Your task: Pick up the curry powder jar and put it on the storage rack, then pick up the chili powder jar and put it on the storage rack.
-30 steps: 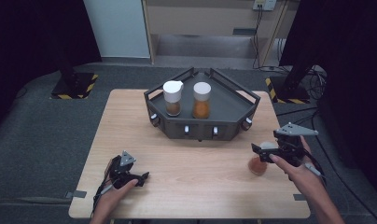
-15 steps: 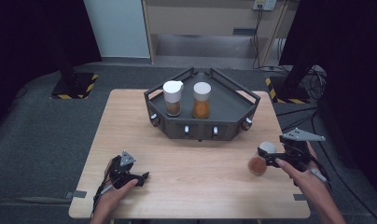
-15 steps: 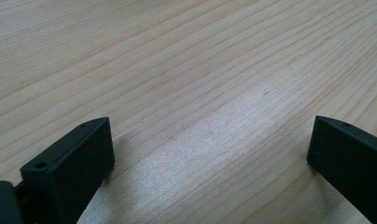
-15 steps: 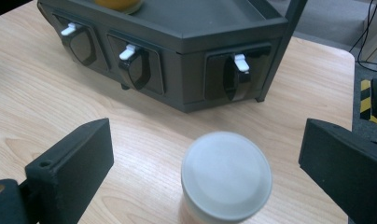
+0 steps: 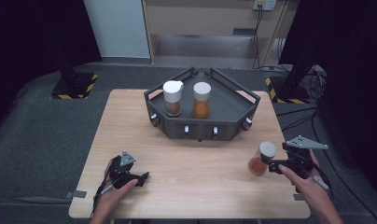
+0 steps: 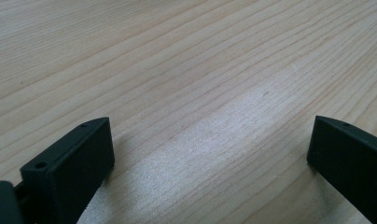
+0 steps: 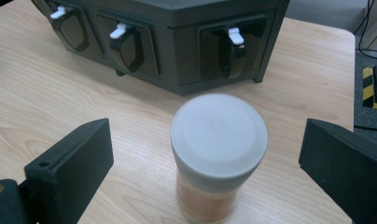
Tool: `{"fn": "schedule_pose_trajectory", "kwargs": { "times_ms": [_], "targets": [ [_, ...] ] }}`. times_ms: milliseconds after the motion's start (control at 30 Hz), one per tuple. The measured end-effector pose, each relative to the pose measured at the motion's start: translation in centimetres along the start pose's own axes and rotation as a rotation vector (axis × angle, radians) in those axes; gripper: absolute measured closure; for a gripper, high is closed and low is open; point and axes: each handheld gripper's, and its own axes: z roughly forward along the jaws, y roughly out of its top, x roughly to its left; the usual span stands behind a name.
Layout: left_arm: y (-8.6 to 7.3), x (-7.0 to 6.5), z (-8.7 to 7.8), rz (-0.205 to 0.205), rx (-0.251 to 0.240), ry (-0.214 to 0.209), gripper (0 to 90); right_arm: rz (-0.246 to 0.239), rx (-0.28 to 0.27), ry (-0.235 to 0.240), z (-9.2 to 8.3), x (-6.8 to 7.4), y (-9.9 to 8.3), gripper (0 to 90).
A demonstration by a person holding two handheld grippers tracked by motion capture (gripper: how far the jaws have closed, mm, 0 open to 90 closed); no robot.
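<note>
Jar [image 5: 262, 157] now upright; right gripper [image 5: 270, 164] open around it.

Black hand-held grippers [image 5: 270, 164], grey plates

Open tongs [image 7: 207, 172], white-lidded jar [image 7: 218, 156] between, slightly blurred, dark rack [image 7: 177, 42] behind

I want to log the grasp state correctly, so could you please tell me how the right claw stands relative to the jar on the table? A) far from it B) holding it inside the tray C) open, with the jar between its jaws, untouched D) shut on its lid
C: in the right gripper view the right claw is open, its jaws wide of the jar, which stands on the table.
</note>
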Motion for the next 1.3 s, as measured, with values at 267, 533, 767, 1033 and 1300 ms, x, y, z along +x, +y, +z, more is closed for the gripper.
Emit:
{"fn": "schedule_pose_trajectory", "kwargs": {
  "times_ms": [267,533,767,1033,1300],
  "targets": [
    [0.0,0.0,0.0,0.0,0.0,0.0,0.0,0.007,0.002,0.006,0.1,-0.2,-0.9,3.1],
    [0.0,0.0,0.0,0.0,0.0,0.0,0.0,0.013,0.009,0.004,0.3,-0.3,-1.4,3.2],
    [0.0,0.0,0.0,0.0,0.0,0.0,0.0,0.03,0.019,0.008,0.8,-0.4,-2.1,3.4],
    [0.0,0.0,0.0,0.0,0.0,0.0,0.0,0.041,0.023,0.007,1.4,-0.3,-2.6,3.6],
    [0.0,0.0,0.0,-0.002,-0.001,0.0,0.0,0.046,0.032,-0.005,2.2,-0.4,-2.7,3.8]
  ]
}}
